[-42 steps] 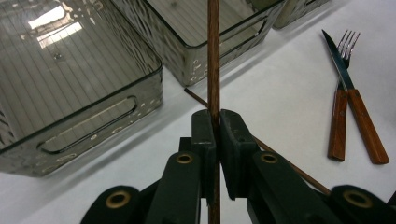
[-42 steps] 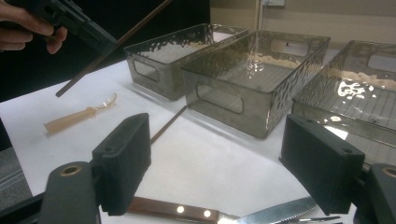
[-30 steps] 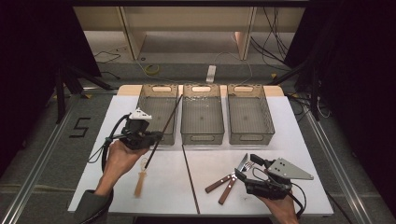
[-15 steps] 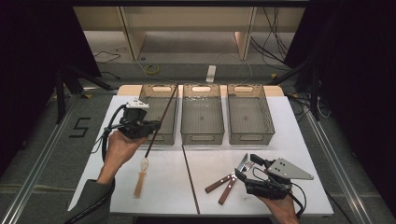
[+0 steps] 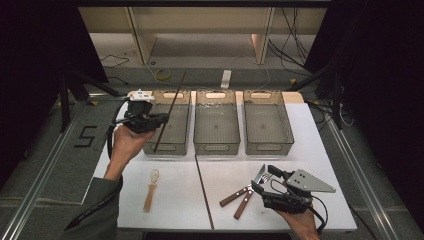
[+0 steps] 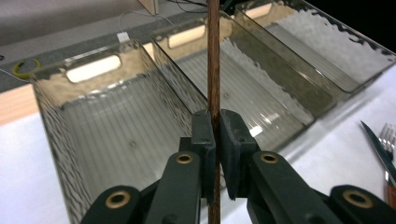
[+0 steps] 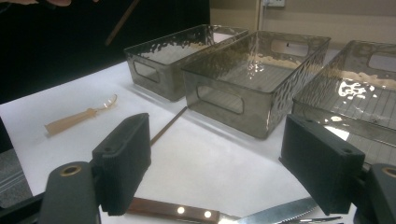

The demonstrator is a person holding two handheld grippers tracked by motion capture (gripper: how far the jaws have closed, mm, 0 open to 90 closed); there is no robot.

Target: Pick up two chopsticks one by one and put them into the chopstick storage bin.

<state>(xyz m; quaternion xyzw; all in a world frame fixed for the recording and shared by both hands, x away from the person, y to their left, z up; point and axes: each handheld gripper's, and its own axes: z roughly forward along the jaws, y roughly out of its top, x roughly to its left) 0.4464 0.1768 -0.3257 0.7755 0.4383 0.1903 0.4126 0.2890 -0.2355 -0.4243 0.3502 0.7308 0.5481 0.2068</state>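
Two black jaws of the left gripper (image 5: pixel 159 118) clamp a thin dark-brown wooden chopstick (image 6: pixel 213 70) above the leftmost clear plastic bin (image 5: pixel 170 131); the right gripper (image 5: pixel 263 181) gapes wide.

Thin brown chopstick (image 6: pixel 213 70), wood-like, matt, fine lengthwise grain; second chopstick (image 5: pixel 203 190) flat on the table, same dull brown finish; three bins (image 7: pixel 254 77) of smoky translucent plastic, walls dimpled and glossy, floors ribbed, bright glints along the rims; left gripper (image 6: pixel 215 140) in matt dark plastic, brass-coloured rivets at the pivots; right gripper (image 7: pixel 229 163) with matt black pads (image 7: pixel 123 161), finely ribbed faces; knife (image 7: pixel 219 217) with polished serrated metal blade, reddish-brown wooden handle, glossy, pale metal rivets; fork (image 6: pixel 388 144), bright metal tines; small spoon-like utensil (image 7: pixel 79 117), pale tan handle, matt; table (image 7: pixel 205 163) covered in smooth white matt sheet.
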